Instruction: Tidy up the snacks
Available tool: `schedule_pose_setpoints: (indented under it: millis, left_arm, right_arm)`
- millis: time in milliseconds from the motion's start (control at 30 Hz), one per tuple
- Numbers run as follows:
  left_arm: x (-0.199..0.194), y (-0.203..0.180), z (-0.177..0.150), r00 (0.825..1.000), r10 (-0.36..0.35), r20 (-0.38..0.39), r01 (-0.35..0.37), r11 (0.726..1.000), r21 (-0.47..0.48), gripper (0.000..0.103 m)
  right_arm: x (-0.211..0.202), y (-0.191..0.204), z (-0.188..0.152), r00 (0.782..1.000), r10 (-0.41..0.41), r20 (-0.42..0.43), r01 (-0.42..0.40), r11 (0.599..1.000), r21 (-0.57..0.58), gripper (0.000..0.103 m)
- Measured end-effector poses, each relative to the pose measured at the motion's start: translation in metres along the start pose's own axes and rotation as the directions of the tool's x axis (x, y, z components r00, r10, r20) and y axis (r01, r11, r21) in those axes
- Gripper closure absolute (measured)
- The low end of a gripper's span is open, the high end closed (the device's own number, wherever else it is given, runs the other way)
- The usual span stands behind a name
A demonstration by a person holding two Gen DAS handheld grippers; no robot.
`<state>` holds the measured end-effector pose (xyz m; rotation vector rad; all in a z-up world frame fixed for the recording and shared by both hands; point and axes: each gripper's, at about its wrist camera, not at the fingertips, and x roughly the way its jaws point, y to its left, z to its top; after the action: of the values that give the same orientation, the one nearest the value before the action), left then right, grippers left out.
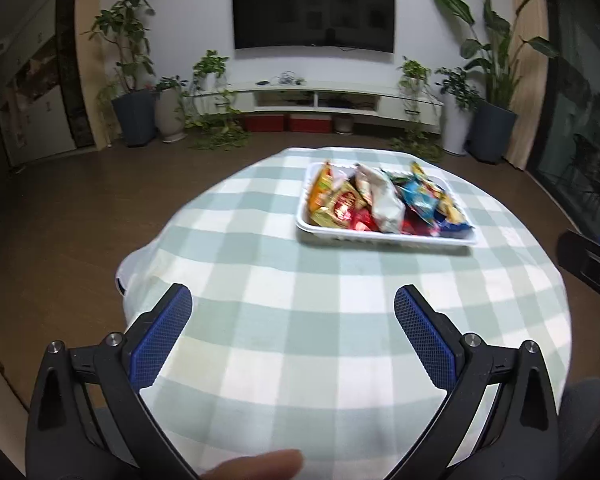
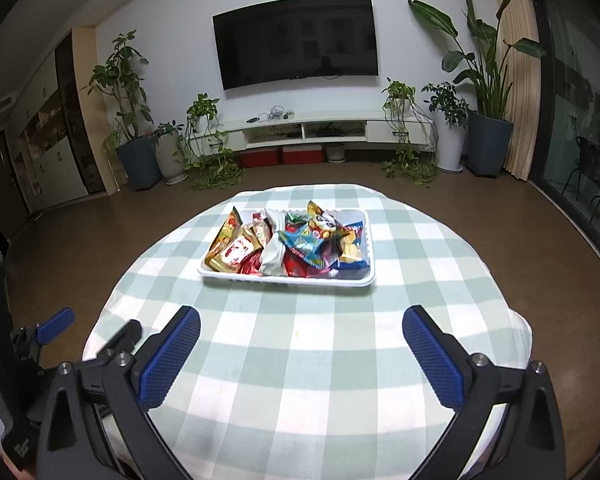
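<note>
A white tray (image 2: 288, 280) full of several colourful snack packets (image 2: 300, 244) sits on the far half of the table with the green-and-white checked cloth (image 2: 300, 360). It also shows in the left wrist view, where the tray (image 1: 380, 238) holds the packets (image 1: 384, 200) right of centre. My left gripper (image 1: 294, 300) is open and empty above the near part of the cloth. My right gripper (image 2: 302, 320) is open and empty, short of the tray. The left gripper's body also shows at the left edge of the right wrist view (image 2: 54, 326).
Brown floor surrounds the table. A white TV cabinet (image 2: 320, 128) under a wall TV (image 2: 296, 40) stands at the far wall, with potted plants (image 2: 136, 140) on both sides. A glass door (image 2: 580, 160) is on the right. A fingertip (image 1: 256, 466) shows at the bottom of the left wrist view.
</note>
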<state>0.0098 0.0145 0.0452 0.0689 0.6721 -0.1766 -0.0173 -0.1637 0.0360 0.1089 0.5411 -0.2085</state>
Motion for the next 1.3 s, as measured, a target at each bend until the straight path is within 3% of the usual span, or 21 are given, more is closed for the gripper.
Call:
schedule_pose_setpoints:
  millis: [500,1300]
  left_arm:
    - [-0.006,-0.012,-0.002,1.0,-0.007,-0.013,0.008,0.999,0.037,0.0]
    - [0.004,-0.02,-0.008,0.999,-0.013,-0.035,0.015,0.998,0.068,0.0]
  right_arm:
    - [-0.004,0.013,-0.011,0.997,-0.072,-0.019,0.071,0.996,-0.049,0.0]
    - [0.001,0.012,-0.017,0.996,-0.081,-0.032,0.079,0.996,-0.05,0.0]
